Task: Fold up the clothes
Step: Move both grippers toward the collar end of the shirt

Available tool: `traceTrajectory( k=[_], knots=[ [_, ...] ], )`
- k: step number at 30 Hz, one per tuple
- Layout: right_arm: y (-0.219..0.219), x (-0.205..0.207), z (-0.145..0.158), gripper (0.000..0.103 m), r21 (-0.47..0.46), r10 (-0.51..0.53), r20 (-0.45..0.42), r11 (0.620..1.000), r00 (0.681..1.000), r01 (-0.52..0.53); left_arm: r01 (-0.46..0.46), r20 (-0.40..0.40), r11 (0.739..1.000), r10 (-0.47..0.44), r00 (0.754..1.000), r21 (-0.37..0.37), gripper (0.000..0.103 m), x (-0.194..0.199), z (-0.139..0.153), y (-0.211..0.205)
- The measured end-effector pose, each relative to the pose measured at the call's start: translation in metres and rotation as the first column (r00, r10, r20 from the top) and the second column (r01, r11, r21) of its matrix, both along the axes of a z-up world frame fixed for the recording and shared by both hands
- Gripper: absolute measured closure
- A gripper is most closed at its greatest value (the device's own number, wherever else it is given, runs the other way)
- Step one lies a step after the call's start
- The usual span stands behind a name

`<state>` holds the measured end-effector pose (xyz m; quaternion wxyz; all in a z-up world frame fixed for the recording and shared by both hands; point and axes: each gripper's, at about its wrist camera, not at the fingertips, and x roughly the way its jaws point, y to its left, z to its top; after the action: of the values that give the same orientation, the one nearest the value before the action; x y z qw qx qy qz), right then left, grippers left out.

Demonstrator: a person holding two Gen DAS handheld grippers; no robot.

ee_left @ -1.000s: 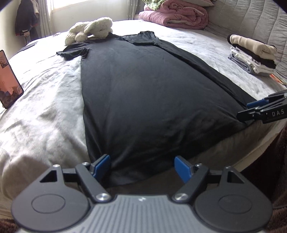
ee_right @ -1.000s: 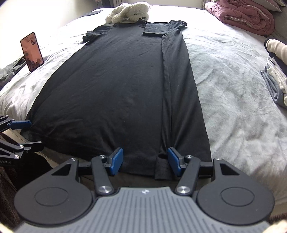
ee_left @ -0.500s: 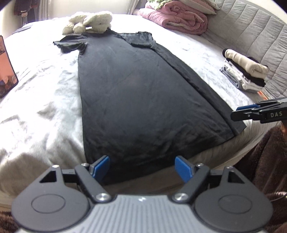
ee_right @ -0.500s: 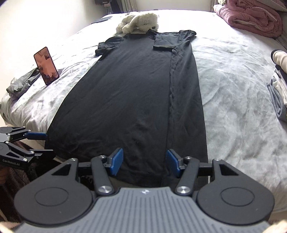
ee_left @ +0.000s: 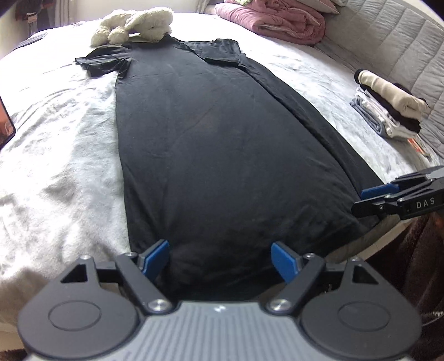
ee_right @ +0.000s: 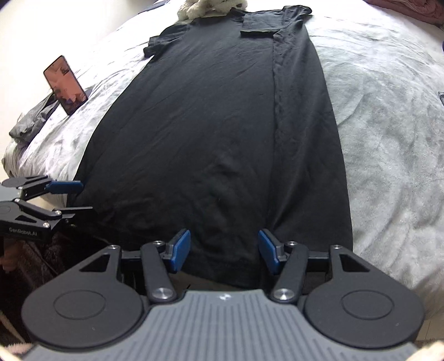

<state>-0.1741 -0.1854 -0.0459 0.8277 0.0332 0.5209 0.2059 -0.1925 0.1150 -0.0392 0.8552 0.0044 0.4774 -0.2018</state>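
Note:
A long black dress (ee_left: 222,133) lies flat on the pale bedcover (ee_left: 61,155), neck at the far end, hem hanging over the near edge. Its right side is folded inward as a long strip (ee_right: 302,133), with the sleeve (ee_right: 263,23) folded over the chest. My left gripper (ee_left: 220,258) hovers open over the hem near its left corner, nothing between the pads. My right gripper (ee_right: 224,250) stands open over the hem near the folded strip, its pads clear of the cloth. Each gripper shows in the other's view: the right gripper (ee_left: 369,200) and the left gripper (ee_right: 72,197).
A cream plush toy (ee_left: 133,25) lies at the dress's neck. A pink blanket (ee_left: 277,19) sits at the far right, a stack of folded clothes (ee_left: 388,111) on the right side. A phone (ee_right: 66,84) stands propped at the left, beside a grey garment (ee_right: 30,125).
Both grippers have drawn back slightly from the bed and tilted, so more of the hem and bed edge shows. The dress lies as before and both sets of jaws are unchanged.

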Motion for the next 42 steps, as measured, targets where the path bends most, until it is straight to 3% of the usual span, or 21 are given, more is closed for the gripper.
traceTrajectory(
  k=[5, 10, 20, 24, 31, 35, 42],
  knots=[
    [-0.001, 0.006, 0.017, 0.044, 0.004, 0.015, 0.018, 1.000, 1.000, -0.015, -0.021, -0.065, 0.999, 0.018, 0.998, -0.043, 0.021, 0.007, 0.011, 0.012],
    [0.002, 0.036, 0.037, 0.044, 0.026, 0.003, 0.080, 1.000, 0.997, -0.005, -0.077, -0.024, 0.994, 0.076, 0.997, -0.072, 0.021, 0.033, 0.031, 0.013],
    [0.032, 0.122, 0.060, 0.044, 0.032, 0.074, 0.218, 0.996, 0.973, -0.083, -0.260, -0.008, 0.960, 0.261, 0.965, -0.103, 0.021, 0.138, 0.045, 0.037],
    [0.046, 0.164, 0.056, 0.044, 0.048, 0.105, 0.249, 0.992, 0.963, -0.120, -0.364, 0.005, 0.924, 0.367, 0.930, -0.118, 0.022, 0.191, 0.038, 0.053],
    [0.071, 0.235, 0.047, 0.044, 0.079, 0.120, 0.328, 0.985, 0.937, -0.153, -0.542, 0.094, 0.834, 0.550, 0.830, -0.103, 0.027, 0.271, 0.020, 0.087],
    [0.079, 0.270, 0.041, 0.048, 0.088, 0.104, 0.398, 0.985, 0.911, -0.151, -0.599, 0.090, 0.793, 0.608, 0.789, -0.108, 0.037, 0.316, 0.009, 0.101],
    [0.090, 0.312, 0.010, 0.050, 0.024, 0.106, 0.489, 0.991, 0.866, -0.134, -0.671, 0.047, 0.724, 0.685, 0.727, -0.160, 0.041, 0.374, -0.007, 0.121]
  ],
)
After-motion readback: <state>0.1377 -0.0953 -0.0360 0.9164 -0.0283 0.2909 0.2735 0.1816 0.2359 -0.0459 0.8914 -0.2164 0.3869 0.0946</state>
